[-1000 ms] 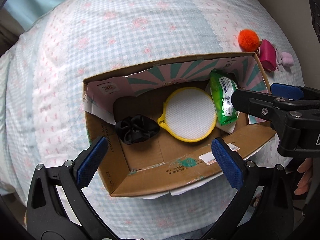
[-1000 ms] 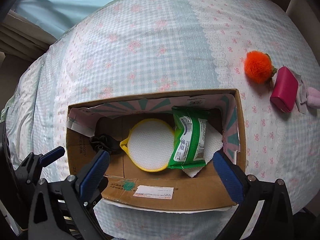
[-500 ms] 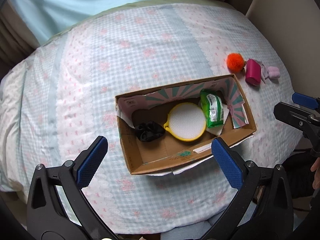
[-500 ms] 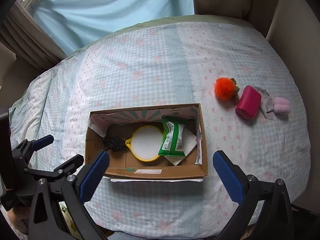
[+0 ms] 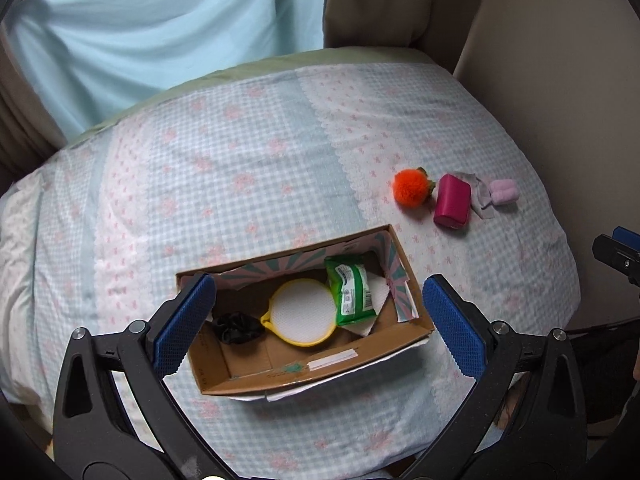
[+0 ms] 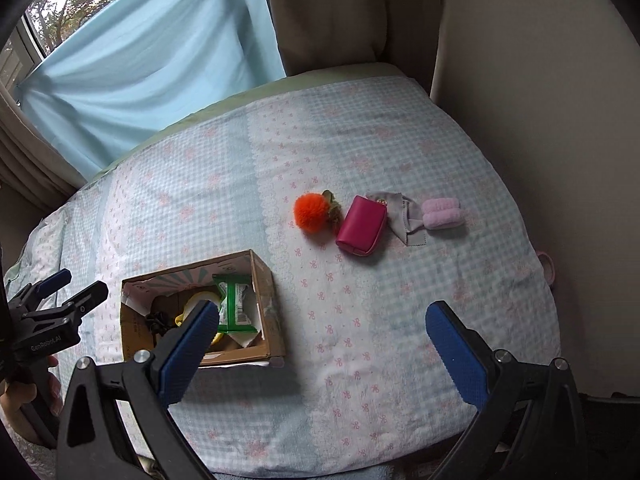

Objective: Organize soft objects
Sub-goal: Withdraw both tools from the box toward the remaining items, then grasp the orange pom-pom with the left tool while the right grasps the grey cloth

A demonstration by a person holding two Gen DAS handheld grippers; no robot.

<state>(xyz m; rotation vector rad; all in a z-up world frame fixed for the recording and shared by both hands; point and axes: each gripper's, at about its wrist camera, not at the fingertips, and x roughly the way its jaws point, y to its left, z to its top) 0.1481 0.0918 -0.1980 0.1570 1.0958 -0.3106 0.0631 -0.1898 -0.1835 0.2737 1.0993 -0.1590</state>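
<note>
Cardboard box (image 5: 416,330) holding green wipes pack (image 5: 351,294), both the left gripper (image 5: 316,320) and the right gripper (image 6: 326,344) spread wide and empty, orange pompom (image 6: 311,214) on bedspread (image 6: 400,300).

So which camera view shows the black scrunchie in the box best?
The left wrist view: the black scrunchie lies fully visible on the floor of the cardboard box, beside the yellow round pad. In the right wrist view it is small and dark, partly behind the right claw.

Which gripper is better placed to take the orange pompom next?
Probably the right gripper: open, empty, facing the bedspread near the pompom. The left gripper, also open, hangs over the box, farther away.
</note>
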